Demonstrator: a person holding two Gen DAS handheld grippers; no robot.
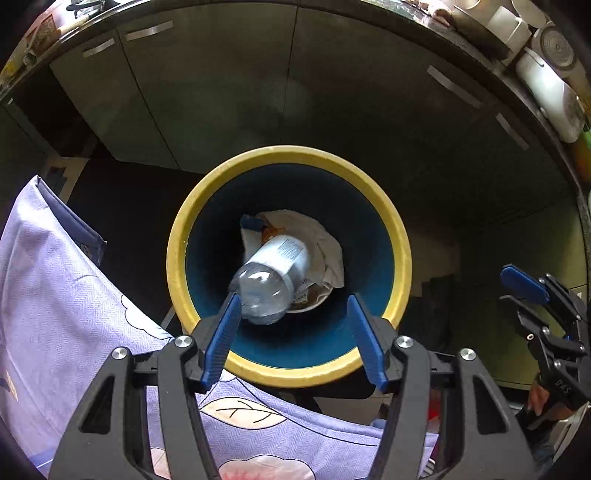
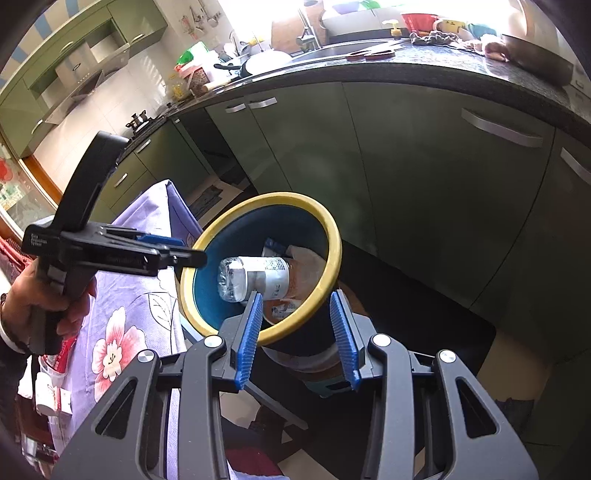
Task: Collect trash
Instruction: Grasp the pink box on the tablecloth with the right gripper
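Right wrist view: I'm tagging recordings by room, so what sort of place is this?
A home kitchen, most likely: a dark countertop with a sink faucet, green cabinets below it, and a gas stove further along.

The right gripper [image 1: 543, 306] carries pale letters on its black body, seemingly "DAS", though hard to make out; the left gripper [image 2: 162, 251] bears small white print, too blurred to read; the bottle [image 1: 271, 273] label shows fine print, illegible.
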